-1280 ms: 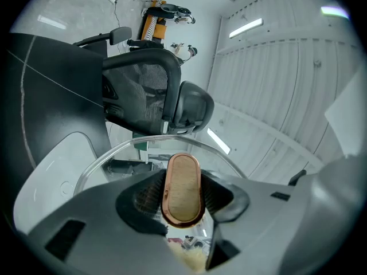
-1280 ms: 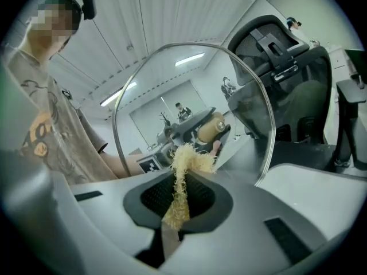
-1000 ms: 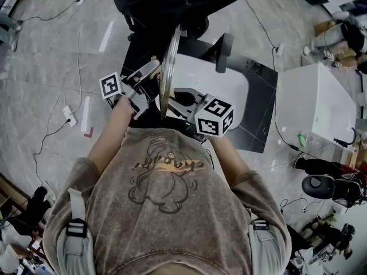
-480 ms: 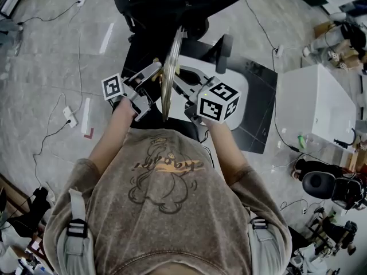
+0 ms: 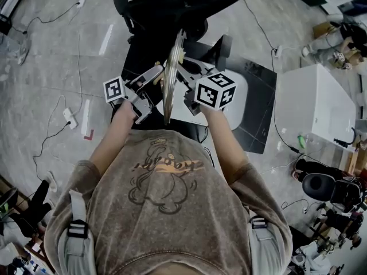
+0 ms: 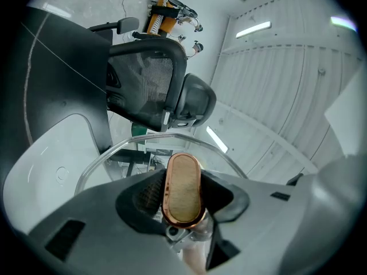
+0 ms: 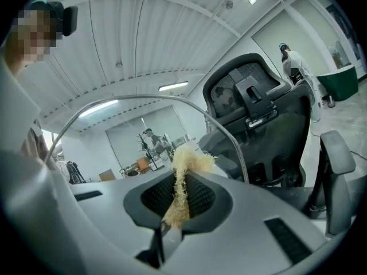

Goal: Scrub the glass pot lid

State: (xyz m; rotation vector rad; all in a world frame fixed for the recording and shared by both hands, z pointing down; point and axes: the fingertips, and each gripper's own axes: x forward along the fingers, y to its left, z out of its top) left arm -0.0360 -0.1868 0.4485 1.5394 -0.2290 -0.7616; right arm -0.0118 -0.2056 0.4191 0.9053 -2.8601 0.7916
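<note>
The glass pot lid [image 5: 171, 76] stands upright and edge-on in front of me, its metal rim [image 6: 112, 152] arching across both gripper views. My left gripper [image 5: 153, 75] is at its left face, shut on the lid's copper-rimmed oval knob [image 6: 183, 189]. My right gripper [image 5: 183, 72], with its marker cube [image 5: 215, 91], is at the right face, shut on a pale straw-coloured fibrous scrubber [image 7: 181, 183]. The scrubber's tuft reaches up towards the glass; whether it touches the glass I cannot tell.
A black mesh office chair [image 5: 175, 7] stands just beyond the lid, also seen as chair [image 6: 149, 90] and chair [image 7: 261, 110]. Beneath the hands lies a white rounded surface [image 5: 235, 93] on a dark mat. A white box [image 5: 315, 105] is at the right. Cables and a power strip [image 5: 69, 117] lie on the floor at left.
The right gripper with the scrubber has slid along the lid's right face, away from my body and upward in the head view. The left gripper and the lid have stayed put.
</note>
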